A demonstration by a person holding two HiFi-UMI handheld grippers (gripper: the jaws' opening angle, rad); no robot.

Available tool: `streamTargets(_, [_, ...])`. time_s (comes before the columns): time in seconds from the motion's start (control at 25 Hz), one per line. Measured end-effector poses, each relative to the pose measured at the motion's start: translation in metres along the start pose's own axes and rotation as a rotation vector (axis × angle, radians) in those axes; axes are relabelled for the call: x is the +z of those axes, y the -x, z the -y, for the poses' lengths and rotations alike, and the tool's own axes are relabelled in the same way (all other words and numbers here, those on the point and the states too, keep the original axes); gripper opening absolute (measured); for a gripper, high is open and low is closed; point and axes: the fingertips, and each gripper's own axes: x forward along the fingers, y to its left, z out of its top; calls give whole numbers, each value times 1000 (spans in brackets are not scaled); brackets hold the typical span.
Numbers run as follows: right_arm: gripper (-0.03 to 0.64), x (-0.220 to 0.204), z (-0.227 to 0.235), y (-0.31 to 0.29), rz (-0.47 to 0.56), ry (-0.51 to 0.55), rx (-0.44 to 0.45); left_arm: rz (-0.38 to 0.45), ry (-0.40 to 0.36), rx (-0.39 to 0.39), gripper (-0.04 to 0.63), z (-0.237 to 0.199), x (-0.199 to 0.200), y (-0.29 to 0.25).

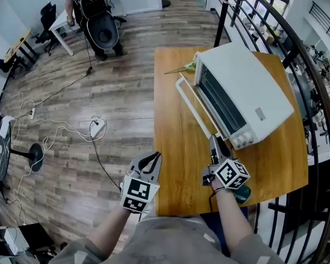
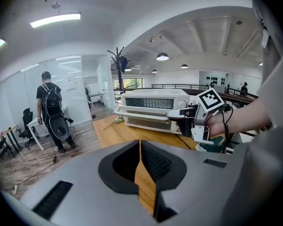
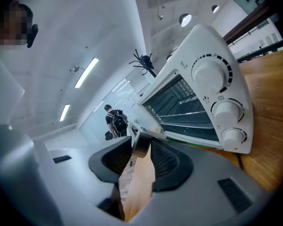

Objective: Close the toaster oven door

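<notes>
While the door (image 1: 214, 100) hangs open, my job is not done; I have only got hold of it. On the wooden table (image 1: 173, 164) sits the toaster oven (image 1: 250, 92), white, with three round knobs (image 3: 211, 74) at one end. Its dark glass door tips out from the toaster oven's front. My right gripper (image 1: 215, 143) is closed on the handle (image 1: 193, 108) near the knobs. My left gripper (image 1: 152, 161), well away from the toaster oven, is pinched together on nothing.

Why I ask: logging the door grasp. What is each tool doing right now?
Left tool: closed, holding nothing.
Right tool: closed on the pale metal bar handle of the white toaster oven.
</notes>
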Motion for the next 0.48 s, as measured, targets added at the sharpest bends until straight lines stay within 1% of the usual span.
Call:
streamTargets(0.28, [158, 51, 22, -1, 121, -111, -42, 47, -29, 8, 25, 3, 36, 7])
streamTargets(0.48, [161, 78, 35, 1, 198, -179, -96, 49, -37, 15, 25, 2, 44, 7])
